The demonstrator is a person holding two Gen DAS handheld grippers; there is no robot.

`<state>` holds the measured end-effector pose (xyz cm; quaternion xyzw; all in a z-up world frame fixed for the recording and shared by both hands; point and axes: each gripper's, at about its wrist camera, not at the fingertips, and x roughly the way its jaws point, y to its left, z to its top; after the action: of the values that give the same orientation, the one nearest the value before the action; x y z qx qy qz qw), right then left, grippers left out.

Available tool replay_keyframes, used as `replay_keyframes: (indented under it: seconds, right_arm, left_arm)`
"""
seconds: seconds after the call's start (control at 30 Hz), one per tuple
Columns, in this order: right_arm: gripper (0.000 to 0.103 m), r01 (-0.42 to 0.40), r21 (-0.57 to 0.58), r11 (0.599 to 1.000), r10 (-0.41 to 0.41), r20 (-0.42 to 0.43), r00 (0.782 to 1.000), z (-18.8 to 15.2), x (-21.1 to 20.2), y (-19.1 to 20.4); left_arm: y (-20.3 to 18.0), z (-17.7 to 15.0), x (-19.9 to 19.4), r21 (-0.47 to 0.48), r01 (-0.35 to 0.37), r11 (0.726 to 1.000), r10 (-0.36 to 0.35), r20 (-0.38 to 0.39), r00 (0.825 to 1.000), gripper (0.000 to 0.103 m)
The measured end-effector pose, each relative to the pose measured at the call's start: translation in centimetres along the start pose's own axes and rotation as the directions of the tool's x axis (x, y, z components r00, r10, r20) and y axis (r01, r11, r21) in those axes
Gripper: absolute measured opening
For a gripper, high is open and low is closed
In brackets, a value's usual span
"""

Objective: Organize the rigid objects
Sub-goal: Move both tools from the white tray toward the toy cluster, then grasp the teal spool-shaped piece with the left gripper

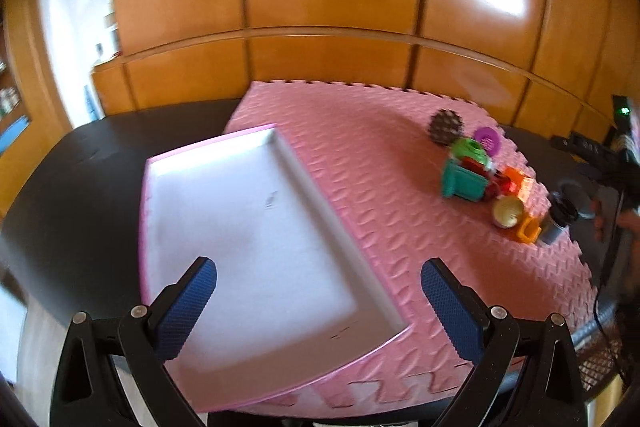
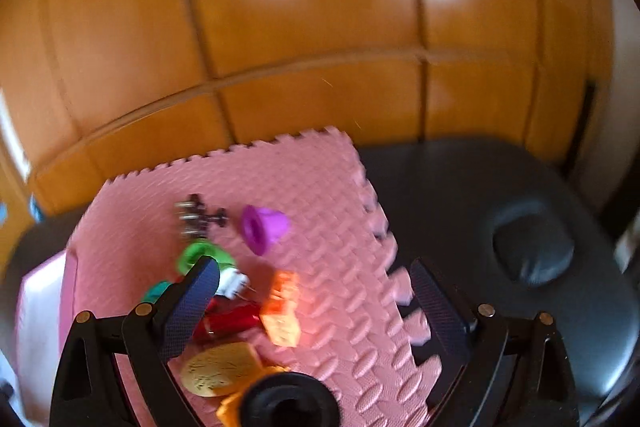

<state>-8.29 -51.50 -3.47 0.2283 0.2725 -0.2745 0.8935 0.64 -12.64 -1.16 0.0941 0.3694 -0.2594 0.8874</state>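
Overhead, the left gripper [image 1: 318, 301] is held with jaws spread wide over the white tray [image 1: 224, 211] on the pink foam mat [image 1: 400, 187] — the right gripper [image 2: 314, 301], likewise agape and empty, is poised above the toy pile [image 2: 240, 291], well apart from the tray

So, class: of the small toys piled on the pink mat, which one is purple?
The funnel-shaped purple piece, lying on its side at the far edge of the pile, beside the dark spiky toy; its neighbours are green, teal, red and orange.
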Motion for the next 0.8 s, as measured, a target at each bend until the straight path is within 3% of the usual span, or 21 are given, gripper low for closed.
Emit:
replay_keyframes:
  seconds: [0.07, 0.23, 0.43, 0.53, 0.8]
  right_arm:
    - [0.098, -0.046, 0.058, 0.997, 0.045, 0.016, 0.999, 0.3, -0.3, -0.9]
    - [0.098, -0.100, 0.124, 0.987, 0.105, -0.035, 0.994, 0.2, 0.6, -1.5]
    - [0.098, -0.093, 0.109, 0.990, 0.098, -0.037, 0.995, 0.1, 0.5, -1.4]
    - [0.098, -0.087, 0.101, 0.991, 0.092, -0.042, 0.995, 0.1, 0.5, -1.3]
    - [0.098, -0.082, 0.099, 0.992, 0.086, -0.036, 0.996, 0.3, 0.3, -1.4]
  left_arm:
    - [-1.2, 0.7, 0.4, 0.023, 0.032, 0.999, -0.032, 0.007, 0.999, 0.103]
    - [-3.7, 1.9, 1.7, 0.082, 0.050, 0.995, -0.051, 0.016, 0.999, 0.103]
    - [-6.0, 2.6, 3.4, 0.106, 0.098, 0.989, -0.098, -0.006, 0.995, 0.103]
    - [-7.1, 2.7, 4.5, 0.119, 0.132, 0.984, -0.126, -0.054, 0.991, 0.103]
    - [-9.8, 4.6, 7.1, 0.158, 0.125, 0.979, -0.114, -0.081, 0.990, 0.103]
